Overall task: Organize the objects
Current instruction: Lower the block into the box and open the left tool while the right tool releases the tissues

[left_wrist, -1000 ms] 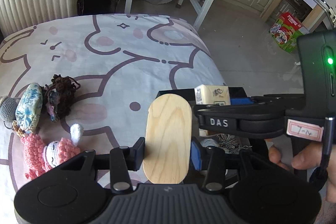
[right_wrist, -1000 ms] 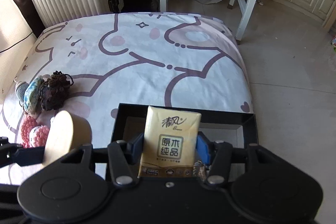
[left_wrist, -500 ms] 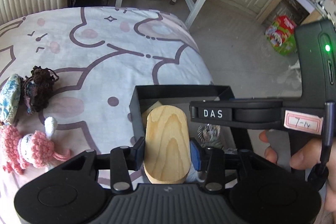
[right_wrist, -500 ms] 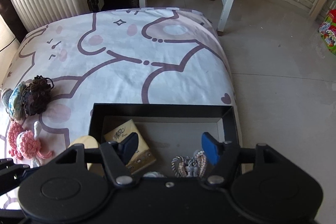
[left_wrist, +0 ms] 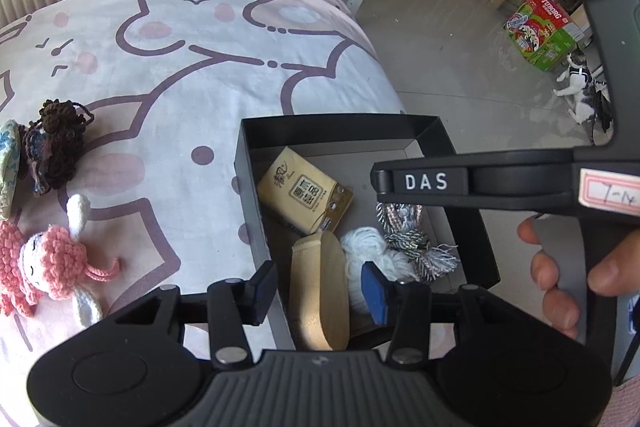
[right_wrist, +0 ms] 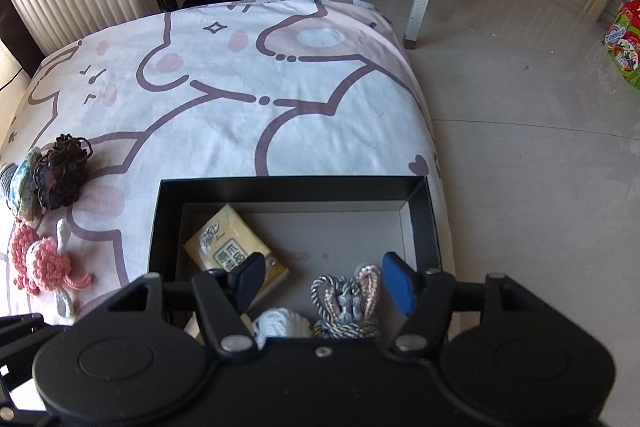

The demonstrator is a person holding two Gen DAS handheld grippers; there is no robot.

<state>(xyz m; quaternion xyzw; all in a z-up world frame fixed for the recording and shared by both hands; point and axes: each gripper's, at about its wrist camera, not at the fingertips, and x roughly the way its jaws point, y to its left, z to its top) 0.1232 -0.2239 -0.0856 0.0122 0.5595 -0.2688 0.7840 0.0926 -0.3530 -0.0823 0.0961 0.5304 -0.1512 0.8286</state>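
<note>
Black box (right_wrist: 294,189) sits at the near edge of the bed (right_wrist: 248,75). Inside: tissue pack (right_wrist: 224,247) flat at far left, white yarn ball (left_wrist: 370,253), braided cord bundle (right_wrist: 348,301), wood block (left_wrist: 320,291) on edge.

Left gripper (left_wrist: 318,287): fingers wide, gaps either side of the block, not gripping. Right gripper (right_wrist: 324,279): fingers wide, empty, over the cords.

Only the left view shows the whole block and the hand (left_wrist: 572,279) on the right tool. Crochet toys (right_wrist: 44,263) lie left of the box, well apart.

wooden block (left_wrist: 320,291) lies in black box (left_wrist: 256,187).
</note>
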